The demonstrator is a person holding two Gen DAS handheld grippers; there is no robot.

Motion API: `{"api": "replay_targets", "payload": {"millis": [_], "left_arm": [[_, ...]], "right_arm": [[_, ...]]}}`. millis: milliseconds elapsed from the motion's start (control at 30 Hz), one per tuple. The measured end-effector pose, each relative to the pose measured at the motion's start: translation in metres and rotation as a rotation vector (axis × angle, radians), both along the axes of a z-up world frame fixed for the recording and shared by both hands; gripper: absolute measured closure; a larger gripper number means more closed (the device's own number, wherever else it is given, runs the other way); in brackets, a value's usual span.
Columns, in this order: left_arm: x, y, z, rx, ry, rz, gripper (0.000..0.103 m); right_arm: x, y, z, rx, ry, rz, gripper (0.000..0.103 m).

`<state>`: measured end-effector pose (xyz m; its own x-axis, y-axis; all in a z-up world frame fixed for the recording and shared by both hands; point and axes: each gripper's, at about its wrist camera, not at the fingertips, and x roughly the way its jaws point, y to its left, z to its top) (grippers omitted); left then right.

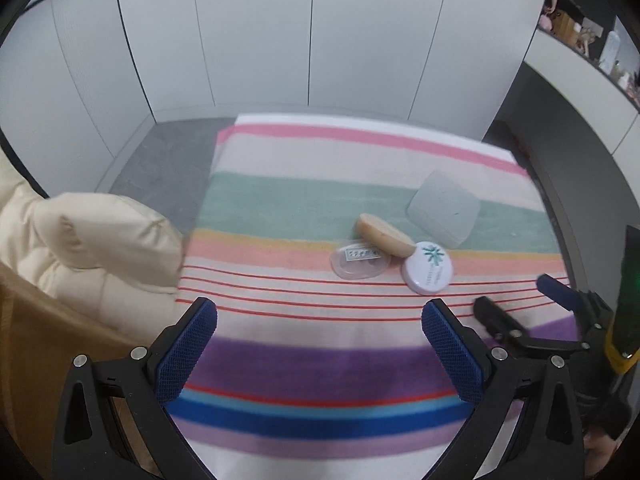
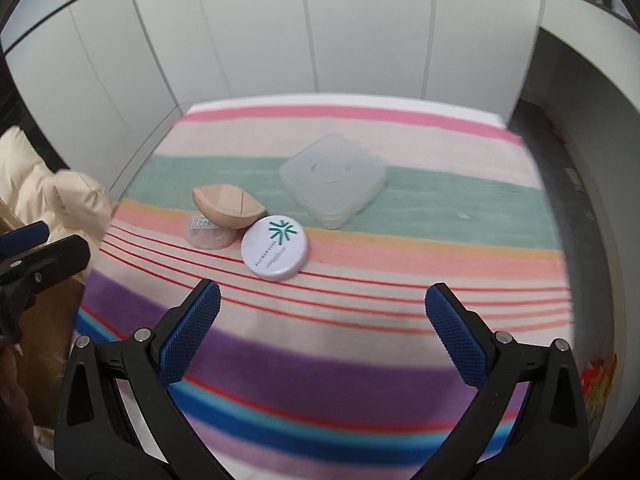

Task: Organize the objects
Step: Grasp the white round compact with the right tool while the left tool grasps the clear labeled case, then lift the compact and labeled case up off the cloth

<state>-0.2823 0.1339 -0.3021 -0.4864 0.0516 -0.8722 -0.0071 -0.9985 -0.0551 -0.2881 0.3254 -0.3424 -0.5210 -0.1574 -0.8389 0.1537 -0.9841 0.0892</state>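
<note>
Left gripper (image 1: 319,342) and right gripper (image 2: 322,326) are being held spread wide, grasping nothing; ahead of the fingertips, a white round tin (image 2: 275,253) is being touched by a beige sponge (image 2: 228,207).

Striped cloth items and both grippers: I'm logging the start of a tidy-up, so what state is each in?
Square translucent case: closed, lying flat.
Round white compact: closed, flat.
Beige sponge: tilted, resting on clear holder.
Left gripper: open, empty.
Right gripper: open, empty.
</note>
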Motion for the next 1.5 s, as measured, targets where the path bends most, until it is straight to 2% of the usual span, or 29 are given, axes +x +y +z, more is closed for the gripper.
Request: {"api": "replay_targets", "payload": {"millis": [133, 167, 233, 300, 367, 400, 433, 600, 733, 800, 833, 867, 900, 967, 1267, 1500], "left_arm": [[-0.01, -0.003, -0.026, 0.006, -0.05, 0.021, 0.0], [-0.011, -0.003, -0.031, 0.011, -0.055, 0.025, 0.0], [-0.012, -0.004, -0.04, 0.015, -0.068, 0.031, 0.0], [-0.014, -0.003, -0.047, 0.024, -0.083, 0.03, 0.0], [-0.016, 0.0, -0.052, 0.035, -0.092, 0.022, 0.0], [-0.017, 0.003, -0.054, 0.045, -0.093, 0.012, 0.0], [-0.018, 0.005, -0.054, 0.05, -0.094, 0.007, 0.0], [-0.033, 0.019, -0.062, 0.084, -0.08, -0.015, 0.0], [-0.058, 0.045, -0.08, 0.038, -0.096, -0.039, 0.0], [-0.069, 0.053, -0.096, 0.033, -0.123, -0.03, 0.005], [-0.071, 0.057, -0.1, 0.003, -0.114, -0.016, 0.004], [-0.071, 0.064, -0.1, -0.05, -0.08, -0.006, 0.018], [-0.071, 0.067, -0.098, -0.065, -0.06, -0.003, 0.029], [-0.069, 0.069, -0.092, -0.055, -0.04, 0.0, 0.044], [-0.056, 0.057, -0.078, -0.056, -0.055, 0.027, 0.044], [-0.046, 0.05, -0.035, -0.063, -0.005, 0.025, 0.044]], "right_arm": [[-0.021, -0.024, -0.027, 0.105, 0.01, 0.057, 0.0], [-0.025, -0.027, -0.031, 0.098, 0.01, 0.064, 0.0], [-0.036, -0.035, -0.042, 0.082, -0.008, 0.069, 0.008], [-0.043, -0.041, -0.05, 0.067, -0.013, 0.073, 0.012], [-0.047, -0.045, -0.058, 0.057, -0.018, 0.076, 0.026], [-0.047, -0.047, -0.06, 0.066, -0.004, 0.074, 0.039], [-0.046, -0.048, -0.059, 0.086, 0.018, 0.074, 0.043], [-0.038, -0.015, -0.052, 0.044, 0.002, 0.001, 0.043], [-0.025, 0.024, -0.043, 0.001, -0.013, -0.081, 0.043], [-0.019, 0.037, -0.04, -0.014, -0.023, -0.1, 0.043], [-0.017, 0.04, -0.039, -0.015, -0.026, -0.105, 0.043], [-0.014, 0.043, -0.039, -0.014, -0.029, -0.109, 0.043], [-0.011, 0.046, -0.039, -0.014, -0.033, -0.112, 0.043], [-0.006, 0.05, -0.039, -0.016, -0.042, -0.113, 0.043], [-0.009, 0.053, -0.028, -0.005, -0.035, -0.115, 0.043], [-0.015, 0.048, 0.003, 0.036, -0.018, -0.136, 0.043]]}}
